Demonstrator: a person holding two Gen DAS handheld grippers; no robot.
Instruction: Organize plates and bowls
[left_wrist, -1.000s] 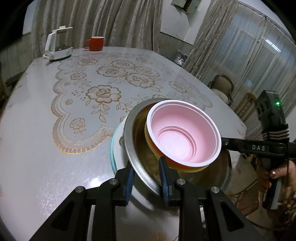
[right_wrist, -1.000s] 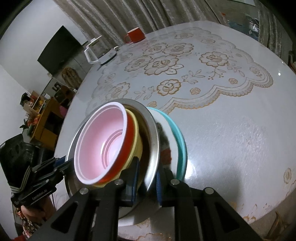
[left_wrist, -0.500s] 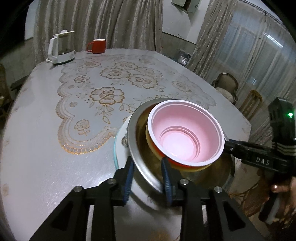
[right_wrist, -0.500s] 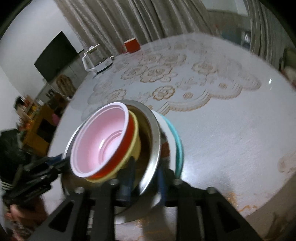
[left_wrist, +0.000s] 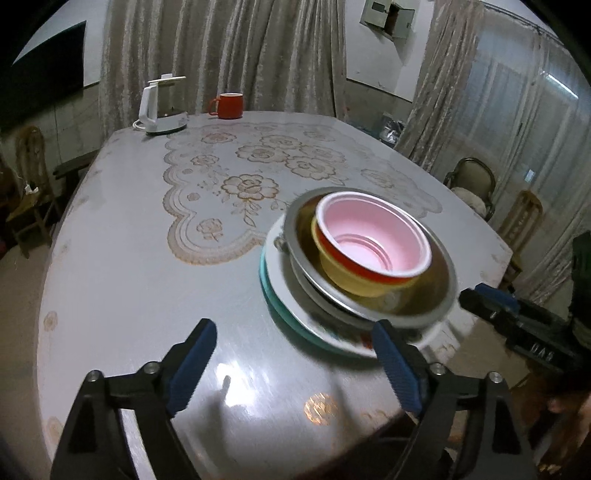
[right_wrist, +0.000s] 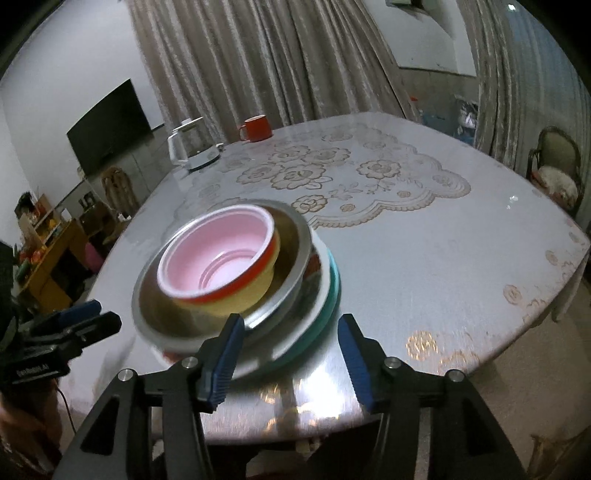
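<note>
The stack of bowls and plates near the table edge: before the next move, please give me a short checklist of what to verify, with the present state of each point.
1. Left claw free of the stack: ok, its jaws are opening and nothing is between them.
2. Right claw free of the stack: ok, jaws opening, the pads press on nothing.
3. Pink bowl nested in the yellow bowl: ok.
4. Metal bowl sits level on the white plate: cannot tell, the picture is blurred there.
5. Stack fully on the table: ok, but close to the near edge.
6. Red mug and kettle far from the stack: ok.
</note>
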